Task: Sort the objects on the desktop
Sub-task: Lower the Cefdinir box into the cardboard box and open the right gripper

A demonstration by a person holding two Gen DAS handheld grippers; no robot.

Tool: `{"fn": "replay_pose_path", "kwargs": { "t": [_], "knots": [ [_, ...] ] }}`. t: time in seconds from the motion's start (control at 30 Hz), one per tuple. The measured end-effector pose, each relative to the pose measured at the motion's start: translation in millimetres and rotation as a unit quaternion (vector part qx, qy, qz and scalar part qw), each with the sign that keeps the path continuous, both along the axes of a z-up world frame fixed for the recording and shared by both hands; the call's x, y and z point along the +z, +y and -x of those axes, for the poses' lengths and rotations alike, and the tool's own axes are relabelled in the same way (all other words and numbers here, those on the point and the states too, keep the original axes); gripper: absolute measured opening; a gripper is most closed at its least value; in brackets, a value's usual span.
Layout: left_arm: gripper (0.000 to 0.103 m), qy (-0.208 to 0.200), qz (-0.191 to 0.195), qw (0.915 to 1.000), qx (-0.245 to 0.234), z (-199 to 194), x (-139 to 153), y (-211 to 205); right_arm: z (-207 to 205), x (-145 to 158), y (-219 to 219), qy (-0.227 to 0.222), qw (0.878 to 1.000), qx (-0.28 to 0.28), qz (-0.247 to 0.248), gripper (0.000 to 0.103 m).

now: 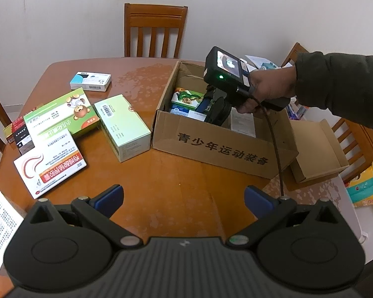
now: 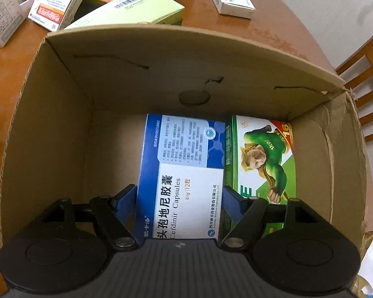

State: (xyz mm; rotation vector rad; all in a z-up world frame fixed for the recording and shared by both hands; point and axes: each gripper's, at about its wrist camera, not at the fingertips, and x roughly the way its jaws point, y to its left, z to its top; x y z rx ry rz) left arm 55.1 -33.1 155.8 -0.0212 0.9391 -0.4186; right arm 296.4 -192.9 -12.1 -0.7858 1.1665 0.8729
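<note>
- Cardboard box (image 1: pixel 218 146) stands on desk (image 1: pixel 176 181), right of centre in the left wrist view.
- Capsule box (image 2: pixel 184 173) lies in it, touching cartoon-figure box (image 2: pixel 261 159) on its right.
- Loose cartons (image 1: pixel 62 124) lie on desk, left of it.
- Chair (image 1: pixel 154 29) behind desk.

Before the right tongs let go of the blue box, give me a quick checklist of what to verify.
1. Blue box inside the carton: ok.
2. Right tongs on both sides of the blue box: ok.
3. Blue box resting on the carton floor: cannot tell.
4. Beside the green box, not on top of it: ok.
5. Left tongs open, empty, outside the carton: ok.
6. Pads pressing on the box or already off it: cannot tell.
</note>
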Motion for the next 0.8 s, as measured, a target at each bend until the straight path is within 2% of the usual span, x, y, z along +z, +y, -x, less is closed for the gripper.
{"fn": "replay_pose_path", "kwargs": {
  "t": [0.1, 0.17, 0.3, 0.37, 0.47, 0.6, 0.73, 0.8],
  "knots": [
    [0.103, -0.001, 0.001, 1.0, -0.001, 0, 0, 0, 1, 16, -4, -0.014, 0.999, -0.006, -0.029, 0.091],
    [0.103, -0.001, 0.001, 1.0, -0.001, 0, 0, 1, 5, 29, -8, -0.044, 0.999, -0.005, -0.026, 0.099],
    [0.103, -0.001, 0.004, 1.0, 0.001, -1, -1, 2, 15, 47, -28, -0.082, 0.997, -0.006, 0.005, 0.099],
    [0.103, 0.0, 0.006, 1.0, 0.001, -1, -2, 1, 24, 49, -37, -0.126, 0.992, 0.008, 0.025, 0.099],
    [0.103, 0.001, 0.005, 1.0, -0.003, 0, -2, -2, 41, 40, -44, -0.172, 0.982, 0.056, 0.054, 0.099],
    [0.103, 0.004, 0.004, 1.0, -0.006, 0, -5, -4, 58, 29, -46, -0.175, 0.978, 0.1, 0.052, 0.099],
    [0.103, 0.007, 0.003, 0.9999, -0.008, 0, -7, -7, 71, 11, -39, -0.234, 0.956, 0.159, 0.077, 0.102],
    [0.103, 0.007, 0.001, 1.0, -0.007, 1, -6, -7, 72, 1, -35, -0.236, 0.951, 0.179, 0.091, 0.102]
  ]
}}
